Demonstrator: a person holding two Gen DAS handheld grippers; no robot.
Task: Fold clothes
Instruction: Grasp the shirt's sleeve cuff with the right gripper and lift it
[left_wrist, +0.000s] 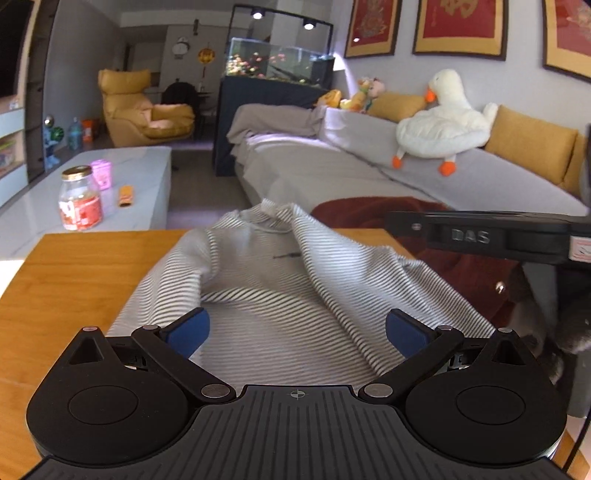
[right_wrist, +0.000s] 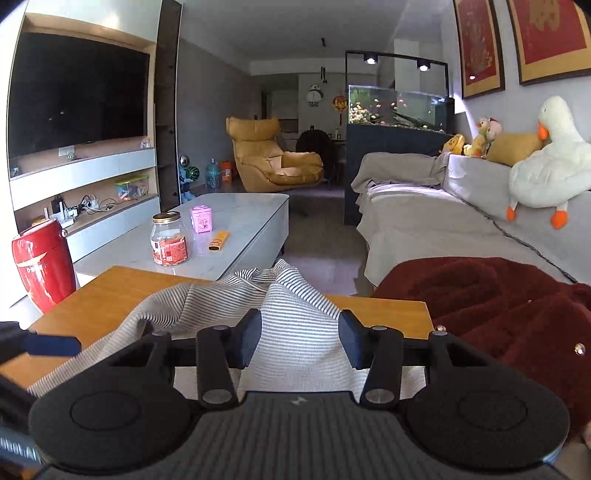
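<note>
Left gripper: jaws wide apart over the striped shirt, gripping nothing.
Right gripper: jaws half apart, shirt cloth between, grip unclear.
Shirt: rumpled on wooden table.
Writing: "DAS" on right gripper's side.

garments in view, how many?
2. Striped top lies rumpled on the wooden table, in front of both grippers. Red fleece garment is heaped at the table's right edge, beside the sofa. More could be hidden beneath it.
</note>
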